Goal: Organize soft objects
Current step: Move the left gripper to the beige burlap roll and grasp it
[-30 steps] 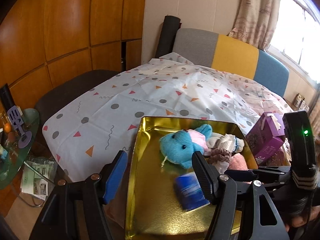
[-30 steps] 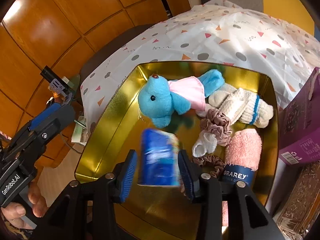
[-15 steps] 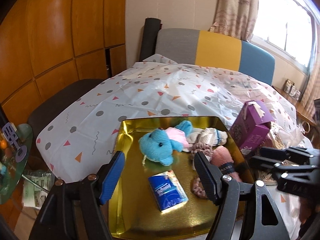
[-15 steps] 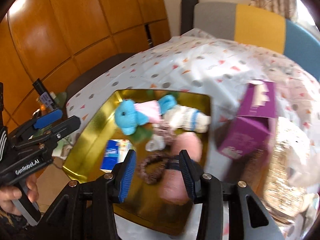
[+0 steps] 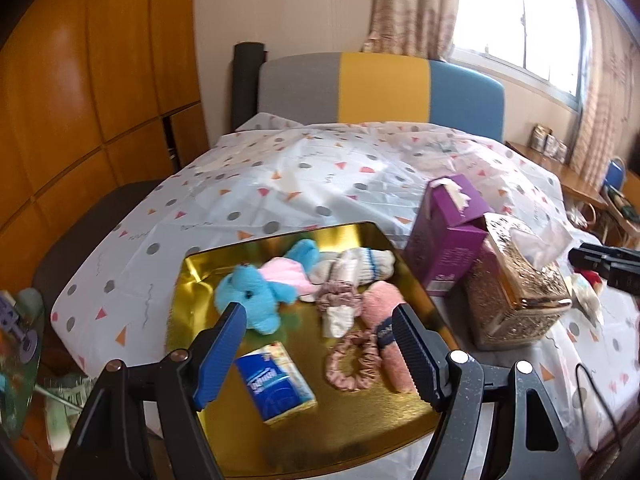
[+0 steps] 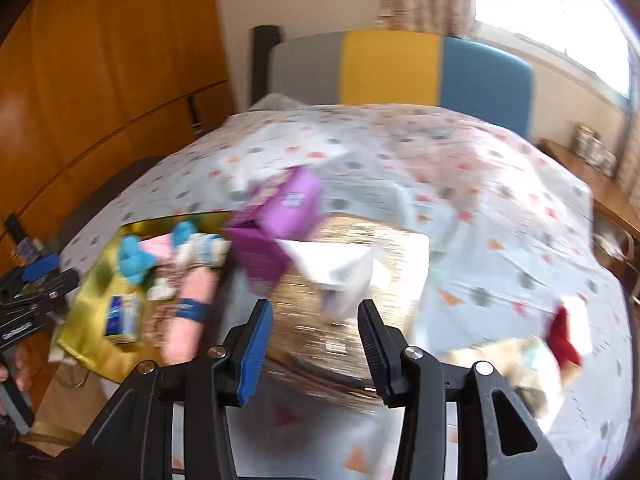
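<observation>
A gold tray on the patterned tablecloth holds a blue plush toy, a white sock, a pink rolled towel, scrunchies and a blue tissue packet. My left gripper is open and empty above the tray's near side. My right gripper is open and empty, above a gold tissue box; this view is blurred. A red-and-beige soft item lies at the right.
A purple tissue box and the gold tissue box stand right of the tray. A grey, yellow and blue sofa back is behind the table. A glass side table is at the left.
The right gripper let go of the blue tissue packet, which now lies in the tray, and swung right over the gold tissue box. The left gripper drew back and up.
</observation>
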Demonstrator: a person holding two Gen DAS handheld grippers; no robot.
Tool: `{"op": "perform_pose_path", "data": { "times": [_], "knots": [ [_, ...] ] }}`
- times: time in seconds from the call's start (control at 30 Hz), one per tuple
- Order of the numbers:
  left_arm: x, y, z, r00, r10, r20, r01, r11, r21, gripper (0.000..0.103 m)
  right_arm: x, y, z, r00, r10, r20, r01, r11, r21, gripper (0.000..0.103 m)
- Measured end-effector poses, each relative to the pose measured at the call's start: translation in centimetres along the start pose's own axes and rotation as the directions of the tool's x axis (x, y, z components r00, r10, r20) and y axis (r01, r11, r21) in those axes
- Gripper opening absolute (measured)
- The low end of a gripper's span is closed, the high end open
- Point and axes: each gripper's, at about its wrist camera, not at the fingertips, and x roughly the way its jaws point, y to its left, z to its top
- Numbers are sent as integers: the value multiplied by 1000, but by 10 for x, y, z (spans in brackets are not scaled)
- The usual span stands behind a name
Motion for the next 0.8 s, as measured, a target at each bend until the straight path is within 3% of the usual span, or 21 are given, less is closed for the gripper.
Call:
{"op": "perform_pose_path", "data": {
  "times": [0.23, 0.4, 0.53, 0.63, 0.8],
  "knots": [
    [2, -33, 4, 999, -41, -7, 42, 996, 78, 76, -16, -86, -22, 986, -169, -7, 168, 974, 151, 44],
    [0, -57, 7, 997, -73, -8, 73, 988, 138, 77, -26, -155, -46, 953, -303, -25, 297, 909, 291, 44],
    [-1, -80, 12, 994, -108, -9, 108, 975, 193, 77, -34, -209, -78, 915, -401, -53, 381, 809, 449, 44],
    [-3, -104, 19, 988, -155, 2, 150, 962, 230, 77, -38, -243, -100, 891, -437, -126, 422, 691, 587, 44],
    [-3, -156, 29, 962, -271, -28, 268, 920, 287, 76, -56, -270, -118, 890, -438, -129, 390, 581, 714, 44]
  ]
}}
